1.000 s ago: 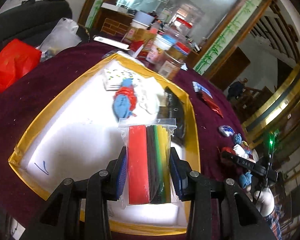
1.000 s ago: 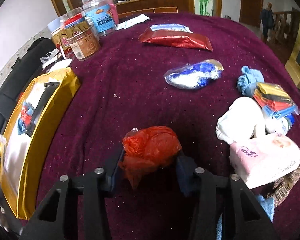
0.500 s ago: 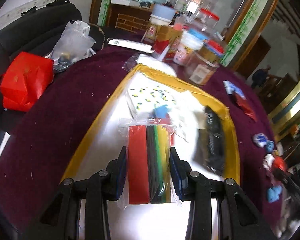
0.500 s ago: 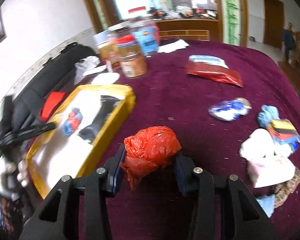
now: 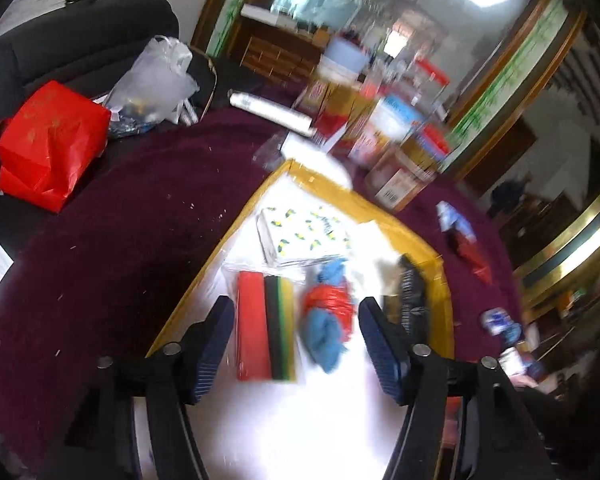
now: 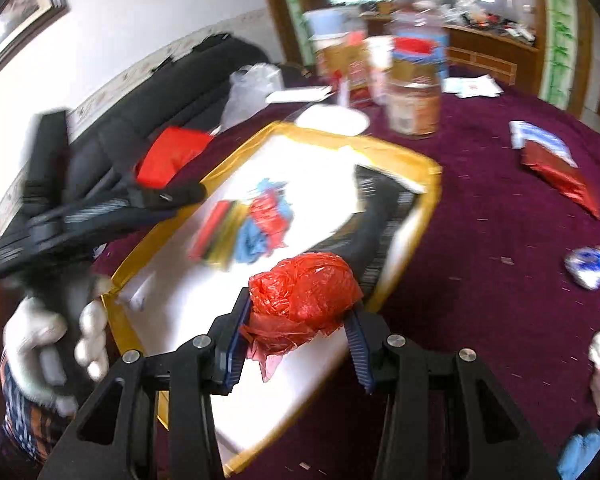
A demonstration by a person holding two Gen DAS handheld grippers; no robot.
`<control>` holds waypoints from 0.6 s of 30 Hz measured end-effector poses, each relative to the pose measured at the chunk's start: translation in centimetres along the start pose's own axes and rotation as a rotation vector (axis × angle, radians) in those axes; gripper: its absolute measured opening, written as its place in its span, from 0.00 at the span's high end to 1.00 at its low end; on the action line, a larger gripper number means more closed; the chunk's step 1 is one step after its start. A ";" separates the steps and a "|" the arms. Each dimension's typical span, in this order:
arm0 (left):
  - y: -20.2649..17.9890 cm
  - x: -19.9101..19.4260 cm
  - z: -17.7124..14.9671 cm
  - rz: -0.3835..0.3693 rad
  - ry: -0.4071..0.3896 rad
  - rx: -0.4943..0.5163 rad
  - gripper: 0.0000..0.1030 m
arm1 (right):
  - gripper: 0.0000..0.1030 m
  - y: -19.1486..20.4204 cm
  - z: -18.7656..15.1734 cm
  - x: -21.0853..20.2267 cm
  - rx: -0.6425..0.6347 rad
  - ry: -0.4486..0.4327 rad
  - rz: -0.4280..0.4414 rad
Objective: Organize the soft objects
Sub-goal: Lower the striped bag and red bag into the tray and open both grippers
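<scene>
Soft objects: a clear pack of coloured felt strips (image 5: 266, 328), a blue-and-red bundle (image 5: 329, 322) and a lemon-print pack (image 5: 304, 236) lie inside the yellow-rimmed tray (image 5: 416, 236); a black item (image 5: 410, 296) lies along its right rim.
Felt pack: flat on the white tray floor, just beside the blue-and-red bundle, its top edge by the lemon-print pack.
Left hand-held gripper (image 5: 296, 340): jaws have just been opening and now stand apart; the felt pack lies between them, nearer the left pad, with neither pad pressing on it.
Right hand-held gripper (image 6: 296, 336): clamped on a crumpled red plastic bag (image 6: 304, 294), held over the near right edge of the tray.
Tabletop (image 6: 500, 240): covered in dark purple cloth; the tray sits on it, with jars (image 6: 414, 96) beyond the far rim.
Still outside the tray: a red foil packet (image 6: 560, 176) and a blue-and-white wrapped ball (image 6: 590, 266), both well apart from the tray on the right.
Person: a white-gloved hand (image 6: 52, 344) grips the left tool's handle at the left of the right wrist view.
Off the tabletop: a red bag (image 5: 52, 144) and a clear plastic bag (image 5: 156, 84) on a dark seat.
</scene>
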State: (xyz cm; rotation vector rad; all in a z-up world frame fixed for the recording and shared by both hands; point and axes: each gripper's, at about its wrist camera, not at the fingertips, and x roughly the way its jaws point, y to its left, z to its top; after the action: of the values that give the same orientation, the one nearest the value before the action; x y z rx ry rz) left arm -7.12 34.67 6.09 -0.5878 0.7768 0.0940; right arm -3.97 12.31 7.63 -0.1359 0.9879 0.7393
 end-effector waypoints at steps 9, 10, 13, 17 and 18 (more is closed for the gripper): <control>1.5 -6.0 -2.1 -0.030 -0.114 0.001 0.25 | 0.58 3.1 2.2 7.5 -0.050 0.120 -0.029; 1.8 -6.3 -2.3 -0.032 -0.115 -0.003 0.25 | 0.58 3.1 2.7 8.2 -0.050 0.126 -0.049; 2.2 -6.8 -2.9 -0.029 -0.119 -0.005 0.25 | 0.58 2.7 3.7 9.3 -0.054 0.120 -0.086; 2.4 -6.9 -3.3 -0.043 -0.109 -0.019 0.24 | 0.54 2.8 4.5 9.8 -0.065 0.123 -0.078; 2.4 -6.9 -3.4 -0.047 -0.106 -0.021 0.24 | 0.53 2.9 4.4 9.2 -0.060 0.103 -0.072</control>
State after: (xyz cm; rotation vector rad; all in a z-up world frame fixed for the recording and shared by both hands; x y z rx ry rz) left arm -14.90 35.75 7.75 -0.6158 0.6599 0.0897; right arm 0.39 20.96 3.41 -0.2625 1.0539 0.7020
